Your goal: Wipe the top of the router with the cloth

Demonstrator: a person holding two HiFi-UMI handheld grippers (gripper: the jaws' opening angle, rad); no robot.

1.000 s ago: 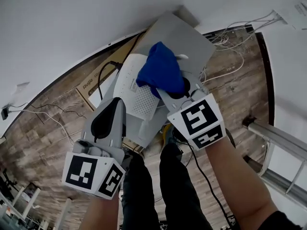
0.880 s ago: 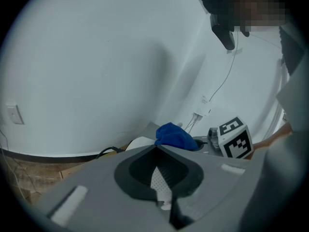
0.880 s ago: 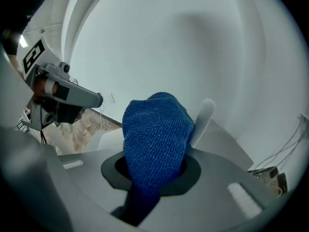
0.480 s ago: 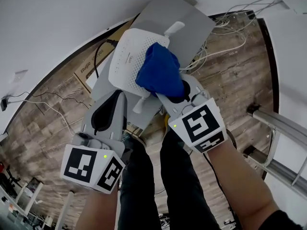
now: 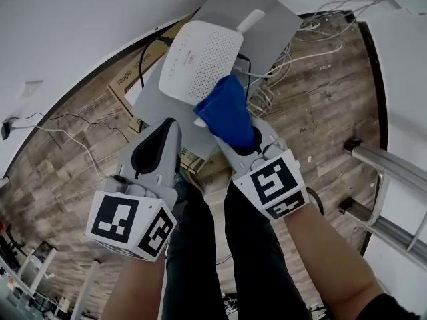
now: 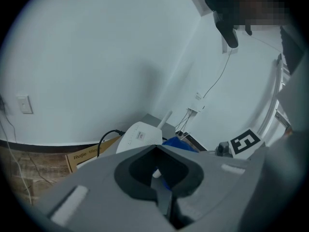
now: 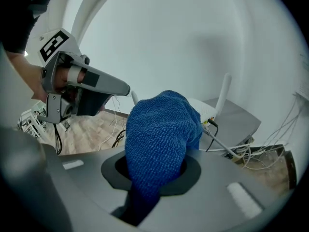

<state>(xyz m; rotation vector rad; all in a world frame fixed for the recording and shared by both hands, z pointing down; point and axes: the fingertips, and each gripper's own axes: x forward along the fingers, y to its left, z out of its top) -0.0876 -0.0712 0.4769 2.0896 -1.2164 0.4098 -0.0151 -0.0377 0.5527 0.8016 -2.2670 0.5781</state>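
As seen from the head view, the right tongs [image 5: 241, 133] are clamped on a blue cloth [image 5: 227, 111], which bunches up past the tips and sits at the near right edge of the white router [image 5: 199, 60]; actual contact is hard to tell. The router lies flat on a grey panel [image 5: 270, 20], perforated top up, with one antenna [image 5: 248, 21] pointing away along the panel. The left tongs [image 5: 167, 127] sit just left of the cloth, tips near the panel's near edge, not touching the router. A cardboard box [image 5: 128, 84] lies left of the panel and loose cables [image 5: 313, 40] lie to its right, all on a wooden floor [image 5: 60, 172]. The person's legs [image 5: 200, 259] show below, between the two tongs. In the left gripper view, the left tongs are together with nothing between them. Past their tips stand the router [image 6: 140, 135] with its antenna [image 6: 165, 119] tilted up, the cloth [image 6: 179, 142] just right of it, the marker cube [image 6: 244, 143] of the right tongs further right, and a plain white wall [image 6: 96, 57] behind. In the right gripper view, the cloth [image 7: 159, 134] fills the gap between the right tongs and rises above them, pinched at its lower end. The router [image 7: 206, 109] peeks out behind it on the panel [image 7: 241, 117]. The left tongs [image 7: 120, 87] hang at upper left, tips together.
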